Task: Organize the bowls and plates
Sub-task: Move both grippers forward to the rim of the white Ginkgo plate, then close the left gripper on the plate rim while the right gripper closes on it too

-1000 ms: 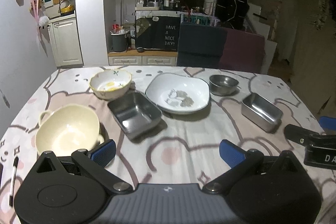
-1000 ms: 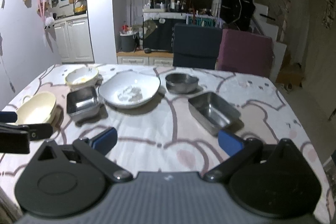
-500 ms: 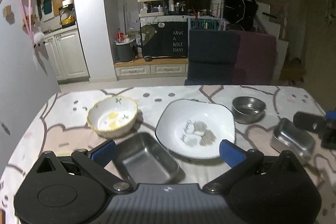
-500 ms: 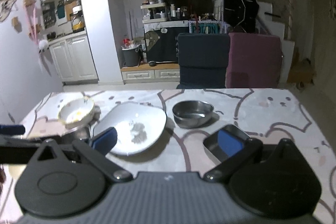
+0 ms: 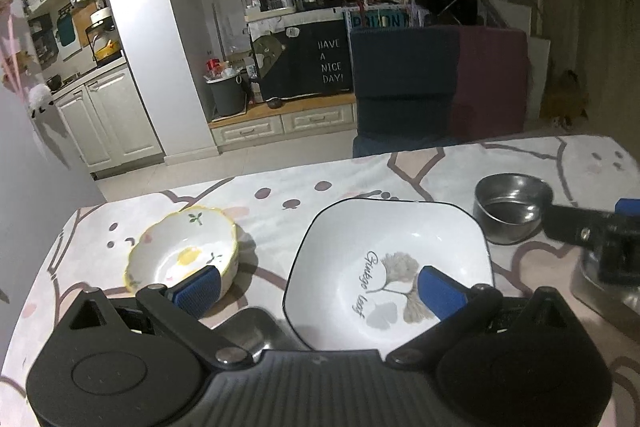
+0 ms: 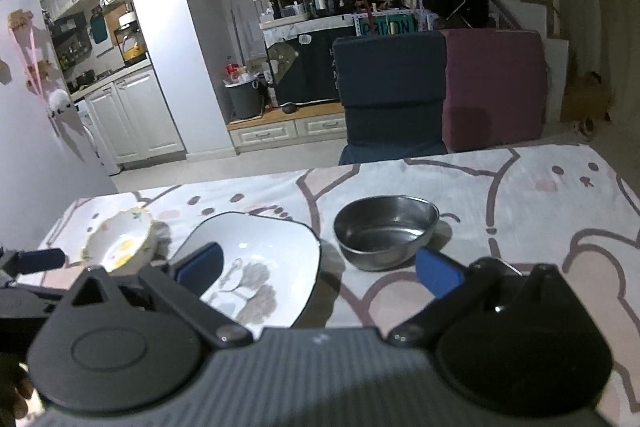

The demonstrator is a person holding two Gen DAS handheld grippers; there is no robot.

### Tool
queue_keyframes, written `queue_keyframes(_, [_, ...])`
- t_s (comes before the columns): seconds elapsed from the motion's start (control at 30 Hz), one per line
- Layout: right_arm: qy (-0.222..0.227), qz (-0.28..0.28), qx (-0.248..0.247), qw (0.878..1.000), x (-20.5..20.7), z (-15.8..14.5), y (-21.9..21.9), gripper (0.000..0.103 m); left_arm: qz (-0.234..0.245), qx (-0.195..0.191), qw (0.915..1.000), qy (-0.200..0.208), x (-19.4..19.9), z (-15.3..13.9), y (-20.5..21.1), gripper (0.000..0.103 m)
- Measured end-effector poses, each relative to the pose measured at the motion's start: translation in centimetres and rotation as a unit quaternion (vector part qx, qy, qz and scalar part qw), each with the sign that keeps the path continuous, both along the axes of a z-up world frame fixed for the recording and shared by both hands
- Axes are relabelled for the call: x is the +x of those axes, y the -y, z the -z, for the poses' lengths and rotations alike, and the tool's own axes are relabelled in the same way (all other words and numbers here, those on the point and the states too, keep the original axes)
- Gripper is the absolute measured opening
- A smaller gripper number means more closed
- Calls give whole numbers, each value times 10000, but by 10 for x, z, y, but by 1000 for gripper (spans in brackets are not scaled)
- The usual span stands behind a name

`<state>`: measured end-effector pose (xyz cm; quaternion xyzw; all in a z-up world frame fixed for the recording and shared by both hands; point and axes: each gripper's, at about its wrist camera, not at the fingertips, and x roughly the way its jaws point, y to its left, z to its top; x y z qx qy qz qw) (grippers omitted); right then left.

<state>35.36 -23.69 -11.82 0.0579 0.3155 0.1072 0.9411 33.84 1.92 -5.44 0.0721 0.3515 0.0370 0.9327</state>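
Both claws are low over the tabletop [image 5: 420, 163], level and aimed toward the far edge, side by side. Left claw [image 5: 318, 285]: jaws spread wide, nothing between the pads; its left pad sits in front of the near rim of the floral bowl [image 5: 182, 255], its right pad over the white plate [image 5: 390, 267], contact not discernible. The plate, squarish with a dark rim and a leaf print, lies flat at centre. The floral bowl stands upright to its left, apart from it. A steel tray [image 5: 252, 327] shows partly under the left claw body, just beside the plate's near-left edge. Right claw [image 6: 318, 267]: jaws also spread, empty; left pad over the plate [image 6: 260, 267], right pad just at the near rim of the steel bowl [image 6: 386, 231], whether touching cannot be told. The steel bowl [image 5: 512, 213] stands upright to the right of the plate, close but separate. In the left view the right claw [image 5: 592, 227] enters from the right edge, near that bowl, above a second steel tray [image 5: 600, 297] that is mostly hidden. In the right view the left claw [image 6: 36, 261] shows at the left edge, near the floral bowl [image 6: 118, 241]. Two chairs [image 6: 436, 87], one dark blue and one maroon, stand behind the tabletop's far edge.
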Motion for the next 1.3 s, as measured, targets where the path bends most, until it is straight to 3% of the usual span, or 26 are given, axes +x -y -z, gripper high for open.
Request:
queue_keyframes(0.37, [-463,277,393,9978,56,45,-2,103,-158,-20,9995,-256,42,35,-18,103])
queue_keyframes(0.57, [-1187,376,897,9882,72,73,-2,101,-418,-177,9985,-291,52,44,-35,103])
queue_keyframes(0.63, [-1338,417,983,9852,75,80,-4,81,-389,-208,9986,-306,54,45,-40,103])
queue_keyframes(0.8, [-1191,296,697,9900,76,82,-17,50,-165,-252,9988,-376,57,46,-46,103])
queue_keyframes(0.9, [-1179,116,576,9913,75,84,-23,48,-261,-432,9973,-539,62,48,-49,103])
queue_keyframes(1.0, [-1217,-74,570,9909,72,85,-28,40,-175,-627,9963,-563,66,51,-52,103])
queue_keyframes(1.1, [-1430,-140,752,9868,75,87,-34,32,-35,-688,9966,-447,66,53,-50,103])
queue_keyframes(1.17, [-1439,-54,696,9871,78,87,-34,32,19,-633,9974,-351,64,55,-48,103])
queue_keyframes(1.23, [-1449,16,582,9877,79,87,-38,21,96,-555,9980,-274,64,56,-47,103])
queue_keyframes(1.3, [-1445,39,412,9886,79,88,-40,18,238,-647,9971,-312,64,58,-48,103])
